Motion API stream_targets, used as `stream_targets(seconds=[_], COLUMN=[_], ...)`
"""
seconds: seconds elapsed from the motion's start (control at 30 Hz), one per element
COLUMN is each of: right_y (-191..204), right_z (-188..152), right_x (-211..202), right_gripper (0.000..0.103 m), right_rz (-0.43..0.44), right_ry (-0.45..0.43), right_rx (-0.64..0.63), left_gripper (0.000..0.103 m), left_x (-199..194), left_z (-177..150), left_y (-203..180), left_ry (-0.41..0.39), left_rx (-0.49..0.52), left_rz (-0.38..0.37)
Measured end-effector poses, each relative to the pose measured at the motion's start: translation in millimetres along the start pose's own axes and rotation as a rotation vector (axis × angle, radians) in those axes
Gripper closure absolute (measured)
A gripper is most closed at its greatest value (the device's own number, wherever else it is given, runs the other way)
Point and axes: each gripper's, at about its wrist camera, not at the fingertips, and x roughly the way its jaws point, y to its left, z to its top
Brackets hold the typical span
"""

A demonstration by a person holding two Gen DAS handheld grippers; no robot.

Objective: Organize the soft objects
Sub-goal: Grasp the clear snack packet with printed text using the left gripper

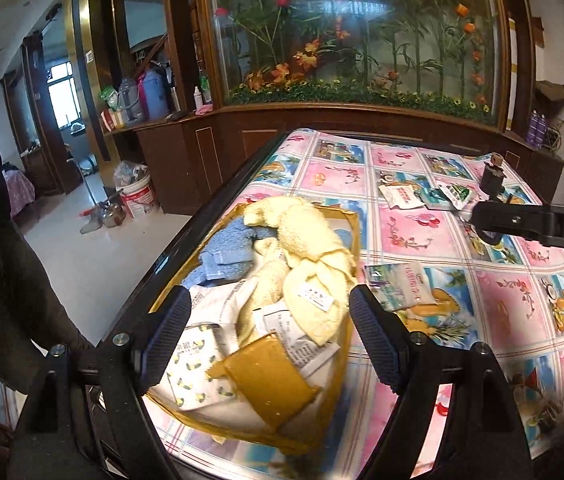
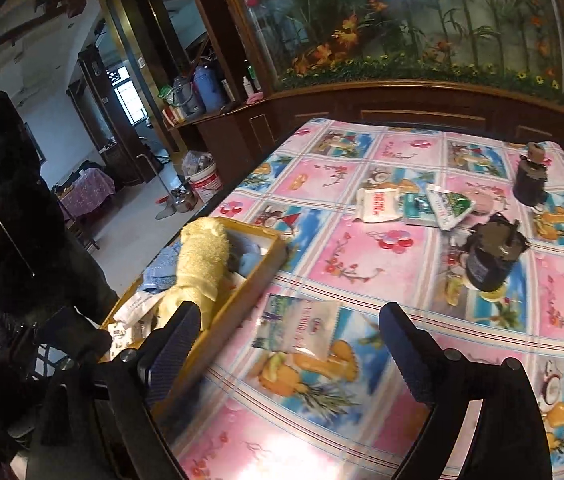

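Home living room: floral tablecloth [image 2: 381, 240], wooden cabinet [image 1: 186, 160], flower display [image 1: 361, 32].

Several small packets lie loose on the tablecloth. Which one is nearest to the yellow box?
The lavender-print packet, lying alone just beside the box. The other packets sit together in a cluster farther back, near the two dark jars.

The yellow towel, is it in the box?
Mostly in: the yellow towel lies bunched in the box, humped above its rim.
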Motion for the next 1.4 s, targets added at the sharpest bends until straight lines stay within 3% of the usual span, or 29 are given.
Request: stream_targets(seconds=[0.4, 0.53, 0.57, 0.67, 0.73, 0.83, 1.0, 1.2, 1.4], right_y=[-126.2, -161.1, -169.6, -189.1, -197.0, -202.3, -204.5, -200.8, -196.1], right_z=[-32.5, -39.7, -41.8, -45.6, -47.3, -48.4, -50.8, -55.7, -58.8], right_x=[-51.1, -60.5, -62.2, -62.3, -60.0, -53.4, -38.8, -19.4, -14.2], right_gripper=[0.010, 0.010, 0.010, 0.010, 0.010, 0.010, 0.010, 0.010, 0.010], right_rz=[-0.158, -0.195, -0.202, -0.219, -0.218, -0.212, -0.184, -0.156, -0.147], right_ry=[-0.044, -0.055, -0.058, -0.060, -0.057, -0.042, -0.011, 0.023, 0.038], right_rx=[0.174, 0.234, 0.254, 0.297, 0.313, 0.319, 0.327, 0.334, 0.325], left_gripper=[0.021, 0.021, 0.021, 0.021, 0.021, 0.021, 0.021, 0.022, 0.021], left_x=[-0.1, 2.9, 5.4, 31.9, 44.0, 53.6, 89.3, 137.3, 162.4], left_z=[-5.6, -2.8, -0.1, 8.2, 12.9, 24.3, 45.2, 27.3, 21.4], left_y=[-60.7, -66.1, -63.9, -56.0, -64.8, -80.9, -85.0, -122.1, -136.8], left_ry=[0.047, 0.053, 0.063, 0.224, 0.267, 0.255, 0.284, 0.387, 0.366], left_rx=[0.100, 0.075, 0.044, -0.121, -0.116, -0.073, -0.119, 0.015, 0.115], left_rz=[-0.056, -0.118, -0.171, -0.444, -0.518, -0.477, -0.458, -0.428, -0.243])
